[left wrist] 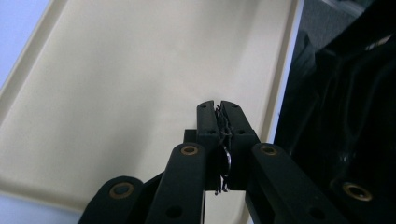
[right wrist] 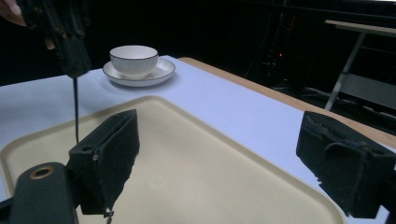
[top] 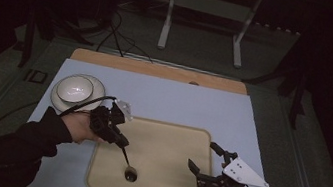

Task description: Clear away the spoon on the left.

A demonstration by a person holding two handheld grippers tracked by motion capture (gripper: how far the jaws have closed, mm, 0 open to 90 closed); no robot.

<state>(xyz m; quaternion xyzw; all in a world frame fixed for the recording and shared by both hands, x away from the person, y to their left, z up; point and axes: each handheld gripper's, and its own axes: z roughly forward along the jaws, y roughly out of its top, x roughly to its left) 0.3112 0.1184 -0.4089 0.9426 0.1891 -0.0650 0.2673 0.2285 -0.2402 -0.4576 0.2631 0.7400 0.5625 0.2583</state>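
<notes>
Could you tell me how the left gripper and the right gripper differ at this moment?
The left gripper is shut on a spoon, while the right gripper stands open with nothing between its pads. The left gripper points down over the beige tray, the spoon's bowl at the tray's surface; the right gripper lies roughly level at the tray's right edge. Both are black, two-jawed, and each is held in one of the person's hands.

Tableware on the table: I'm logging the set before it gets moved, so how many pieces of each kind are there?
Trays: 1, beige tray
Bowls: 1, white bowl
Saucers: 1, white saucer under the bowl
Spoons: 1, dark spoon held by the left gripper
Total: 4
</notes>
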